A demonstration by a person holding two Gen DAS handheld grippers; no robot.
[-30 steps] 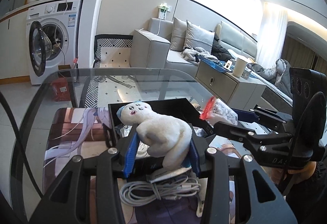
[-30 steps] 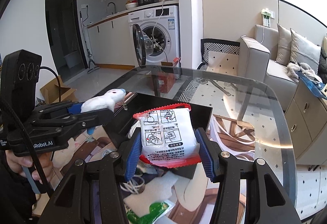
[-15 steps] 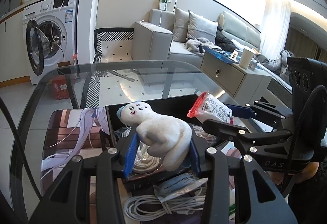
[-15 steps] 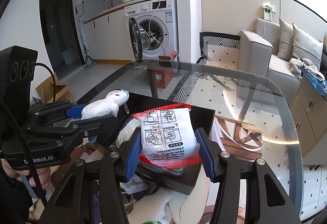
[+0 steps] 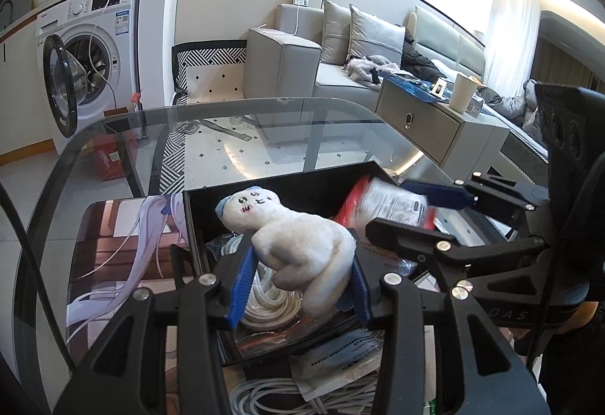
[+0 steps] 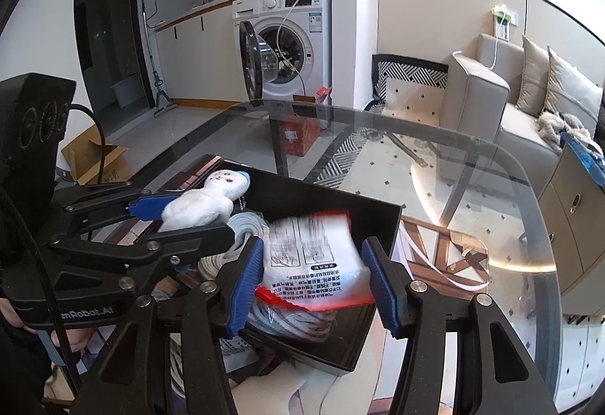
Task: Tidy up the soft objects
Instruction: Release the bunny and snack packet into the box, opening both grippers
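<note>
Left gripper (image 5: pixel 298 286) is clamped on the white plush toy (image 5: pixel 302 244), held over the black box (image 5: pixel 280 188) near the glass table's (image 5: pixel 242 120) front edge.

Right gripper (image 6: pixel 312 280) frames the blurred red-and-white packet (image 6: pixel 314 260); whether its pads touch it, I cannot tell. White cable coils (image 6: pixel 302 320) lie in the box below.

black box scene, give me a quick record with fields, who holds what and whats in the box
left gripper: shut on white plush toy, over the box
right gripper: jaws apart, red and white packet blurred between them, grip unclear
black box: open, on the glass table
box contents: coiled white cable, clear wrapped items
in front of box: loose white cord
</note>
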